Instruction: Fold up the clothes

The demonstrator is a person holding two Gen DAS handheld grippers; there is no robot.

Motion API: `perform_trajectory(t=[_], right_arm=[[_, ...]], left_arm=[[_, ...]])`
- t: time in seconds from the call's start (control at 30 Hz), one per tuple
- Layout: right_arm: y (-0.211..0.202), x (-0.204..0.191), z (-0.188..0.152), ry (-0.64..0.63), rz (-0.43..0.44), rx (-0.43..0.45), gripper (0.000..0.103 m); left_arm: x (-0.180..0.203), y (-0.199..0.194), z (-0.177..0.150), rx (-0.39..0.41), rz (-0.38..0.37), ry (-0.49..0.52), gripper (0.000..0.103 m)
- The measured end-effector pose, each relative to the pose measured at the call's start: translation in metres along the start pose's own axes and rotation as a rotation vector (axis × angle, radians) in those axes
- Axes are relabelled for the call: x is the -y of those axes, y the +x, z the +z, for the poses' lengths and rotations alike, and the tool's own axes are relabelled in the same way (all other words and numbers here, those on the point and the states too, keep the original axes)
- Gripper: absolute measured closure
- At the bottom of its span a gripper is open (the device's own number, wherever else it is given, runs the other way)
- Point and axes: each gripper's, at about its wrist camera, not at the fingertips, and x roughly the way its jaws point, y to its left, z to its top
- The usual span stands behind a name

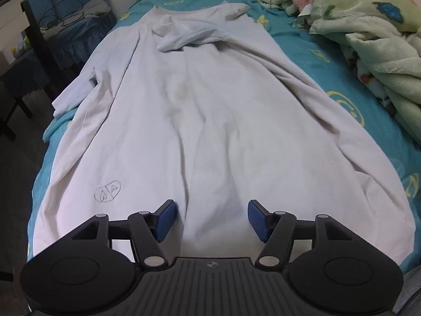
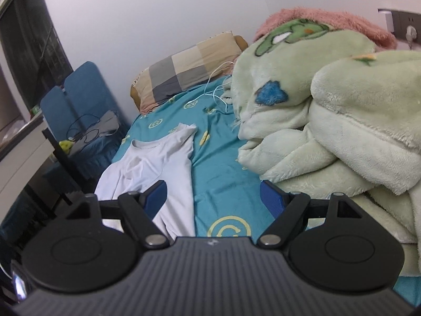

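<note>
A white T-shirt [image 1: 200, 121] lies spread lengthwise on the teal bedsheet [image 1: 310, 52], hem toward me, collar at the far end. One sleeve is folded over its chest and the other hangs toward the bed's left edge. A small double-heart drawing [image 1: 108, 191] marks the cloth near the hem. My left gripper [image 1: 211, 220] hovers over the hem, open, with nothing pinched between its blue pads. My right gripper [image 2: 213, 200] is higher and further right, open and empty, over bare sheet beside the T-shirt [image 2: 163, 163].
A heap of green fleece blankets [image 2: 329, 121] fills the bed's right side. A checked pillow [image 2: 189, 71] and a white cable [image 2: 218, 89] lie at the head. A blue chair [image 2: 79, 100] with cables and a dark table stand left of the bed.
</note>
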Motion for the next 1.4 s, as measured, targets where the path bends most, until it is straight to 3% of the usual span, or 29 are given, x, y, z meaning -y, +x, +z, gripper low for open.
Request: perform_trajectory(t=[0.07, 0.23, 0.37, 0.53, 0.6, 0.7, 0.73, 0.87, 1.0, 1.1, 1.17, 1.27, 1.4], right_arm=[[-0.001, 0.004, 0.0, 0.014, -0.007, 0.007, 0.024], [-0.01, 0.015, 0.005, 0.039, -0.027, 0.063, 0.024], [-0.016, 0.028, 0.01, 0.072, -0.032, 0.097, 0.024], [-0.015, 0.04, 0.012, 0.101, -0.042, 0.099, 0.024], [-0.012, 0.042, 0.011, 0.108, -0.042, 0.09, 0.024], [-0.007, 0.04, 0.01, 0.094, -0.04, 0.08, 0.024], [-0.004, 0.04, 0.01, 0.089, -0.041, 0.075, 0.024], [0.003, 0.041, 0.007, 0.09, -0.052, 0.046, 0.024], [0.004, 0.041, 0.005, 0.094, -0.053, 0.034, 0.024], [0.007, 0.037, 0.004, 0.081, -0.055, 0.015, 0.024], [0.011, 0.033, 0.002, 0.069, -0.052, -0.005, 0.024], [0.018, 0.025, -0.002, 0.049, -0.044, -0.048, 0.024], [0.031, 0.014, -0.011, 0.035, -0.012, -0.136, 0.024]], left_arm=[[0.011, -0.017, 0.007, 0.055, -0.052, -0.01, 0.04], [0.068, -0.058, 0.019, 0.179, -0.272, 0.039, 0.04], [0.119, -0.046, 0.014, 0.095, -0.393, 0.095, 0.045], [0.145, -0.009, 0.007, -0.025, -0.35, 0.155, 0.05], [0.141, 0.002, 0.006, -0.043, -0.344, 0.153, 0.058], [0.132, 0.007, 0.009, -0.035, -0.337, 0.136, 0.091], [0.128, 0.006, 0.011, -0.038, -0.347, 0.12, 0.097], [0.1, -0.014, 0.023, -0.033, -0.435, 0.029, 0.098], [0.051, -0.049, 0.036, -0.026, -0.578, -0.087, 0.099], [0.0, -0.057, 0.041, -0.071, -0.658, -0.227, 0.099], [-0.029, -0.056, 0.038, -0.084, -0.636, -0.286, 0.099], [-0.061, -0.042, 0.027, -0.12, -0.508, -0.319, 0.099], [-0.076, -0.009, 0.006, -0.232, -0.378, -0.317, 0.098]])
